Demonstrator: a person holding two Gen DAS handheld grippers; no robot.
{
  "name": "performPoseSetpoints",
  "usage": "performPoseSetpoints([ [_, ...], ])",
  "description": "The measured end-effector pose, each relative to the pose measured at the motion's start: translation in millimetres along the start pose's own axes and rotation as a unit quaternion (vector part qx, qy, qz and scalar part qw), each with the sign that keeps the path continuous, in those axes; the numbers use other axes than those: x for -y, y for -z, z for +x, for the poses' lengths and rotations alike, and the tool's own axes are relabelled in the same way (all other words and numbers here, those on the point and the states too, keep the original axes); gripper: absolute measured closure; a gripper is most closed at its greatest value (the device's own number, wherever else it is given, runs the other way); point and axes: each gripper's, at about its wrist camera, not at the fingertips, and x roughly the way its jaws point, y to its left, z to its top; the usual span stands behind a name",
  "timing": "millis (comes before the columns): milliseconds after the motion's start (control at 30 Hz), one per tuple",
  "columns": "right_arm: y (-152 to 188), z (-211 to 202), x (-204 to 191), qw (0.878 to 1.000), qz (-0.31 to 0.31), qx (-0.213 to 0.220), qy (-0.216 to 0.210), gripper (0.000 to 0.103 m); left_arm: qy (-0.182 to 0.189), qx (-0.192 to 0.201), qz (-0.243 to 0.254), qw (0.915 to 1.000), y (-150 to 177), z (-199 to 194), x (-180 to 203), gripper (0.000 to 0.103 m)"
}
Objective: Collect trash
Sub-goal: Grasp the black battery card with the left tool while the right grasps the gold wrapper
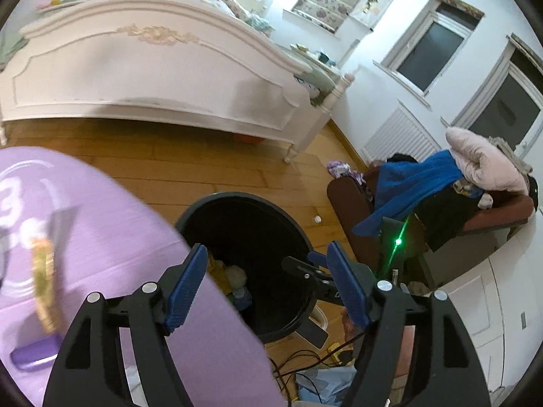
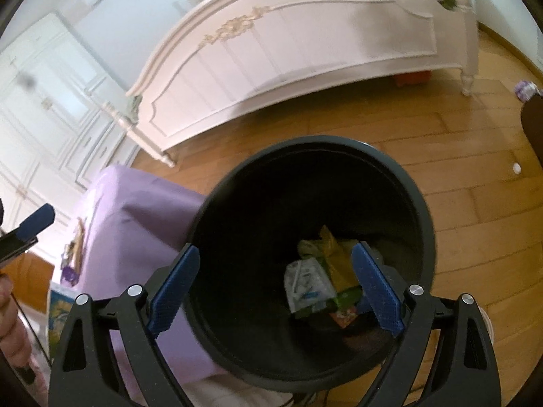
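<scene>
Both grippers (image 1: 268, 285) (image 2: 276, 288) gape wide, empty, above trash (image 2: 319, 278) in the bin (image 2: 237, 183)

A large white digit "3" stands on the purple cloth (image 1: 112, 224), inside a faint white ring (the marks just below the digit are smeared and cannot be made out). Print on the wrappers (image 2: 310, 285) in the black bin (image 2: 244, 183) is too small and blurred to read.
</scene>
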Motion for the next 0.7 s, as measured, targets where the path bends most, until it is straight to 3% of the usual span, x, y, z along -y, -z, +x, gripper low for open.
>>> performPoseSetpoints([
  [333,-3.2,-9.6,-91.3,0.995,-0.072,-0.015,-0.062,0.013,-0.087,0.051,-0.049,0.9937,25.4,-87.4,-69.1,0.030],
  [467,0.2,-13.1,-133.8,0.990,-0.108,-0.024,-0.089,0.013,-0.156,0.059,-0.076,0.9831,42.9,-116.9,-110.3,0.030],
  [567,0.5,-10.3,-166.5,0.985,-0.138,-0.032,-0.102,0.013,-0.229,0.044,-0.096,0.9678,60.9,-131.0,-143.5,0.030],
  [700,-2.7,0.2,-206.6,0.976,-0.187,-0.044,-0.102,0.020,-0.273,0.018,-0.094,0.9573,70.6,-134.5,-169.3,0.030],
])
